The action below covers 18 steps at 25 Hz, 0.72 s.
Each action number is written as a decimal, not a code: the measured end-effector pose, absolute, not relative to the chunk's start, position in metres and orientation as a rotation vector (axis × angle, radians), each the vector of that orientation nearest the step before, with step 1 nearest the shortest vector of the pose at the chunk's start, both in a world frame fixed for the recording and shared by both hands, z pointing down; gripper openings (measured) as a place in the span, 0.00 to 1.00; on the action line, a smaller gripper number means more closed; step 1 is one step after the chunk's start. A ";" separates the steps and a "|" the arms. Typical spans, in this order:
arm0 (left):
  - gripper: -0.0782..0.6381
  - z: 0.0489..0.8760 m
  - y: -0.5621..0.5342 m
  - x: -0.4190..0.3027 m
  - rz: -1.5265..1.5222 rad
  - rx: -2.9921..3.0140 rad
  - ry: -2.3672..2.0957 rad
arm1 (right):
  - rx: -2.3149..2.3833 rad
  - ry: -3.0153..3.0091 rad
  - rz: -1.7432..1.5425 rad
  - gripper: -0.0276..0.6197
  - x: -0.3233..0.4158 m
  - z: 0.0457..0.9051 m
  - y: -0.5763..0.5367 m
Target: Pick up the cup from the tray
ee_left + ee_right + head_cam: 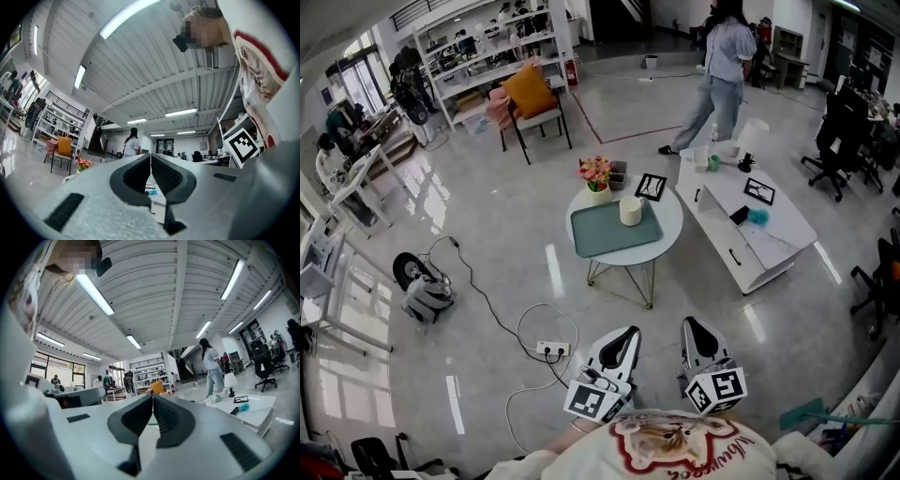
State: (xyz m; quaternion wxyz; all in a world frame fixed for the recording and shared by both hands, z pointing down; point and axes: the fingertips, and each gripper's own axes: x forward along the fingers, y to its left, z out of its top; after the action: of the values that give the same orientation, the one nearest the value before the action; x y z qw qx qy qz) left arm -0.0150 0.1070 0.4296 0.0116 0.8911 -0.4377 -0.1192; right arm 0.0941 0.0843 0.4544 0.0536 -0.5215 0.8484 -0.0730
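Lying on the floor in front of and left of the round table [671, 221], a power strip [551, 349] trailed a looped cable. Behind the table to its left stood a chair [534, 101] with an orange cushion. On the table a flower pot [596, 174] sat at the back edge, just behind a green tray [598, 234]. The white cup [630, 210] stood upright on the tray's far right part, with a black picture frame [651, 186] just behind it. A white low table [761, 246] stood right of the round table, and a person [722, 70] walked beyond it. Well in front of the table, across open floor, the left gripper [627, 334] and right gripper [692, 326] were held side by side, pointing forward. Each had its jaws pressed together on nothing.
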 end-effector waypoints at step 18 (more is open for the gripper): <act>0.13 0.421 -0.080 -0.064 -0.380 2.877 -1.217 | -1.716 2.460 -0.152 0.09 0.047 0.442 -0.086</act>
State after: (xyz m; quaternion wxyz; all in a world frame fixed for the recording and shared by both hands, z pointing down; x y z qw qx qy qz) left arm -0.0638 -0.0798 0.4211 -0.0027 0.9143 -0.3866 -0.1208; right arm 0.0469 -0.0857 0.4415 0.0693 -0.5701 0.8171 -0.0504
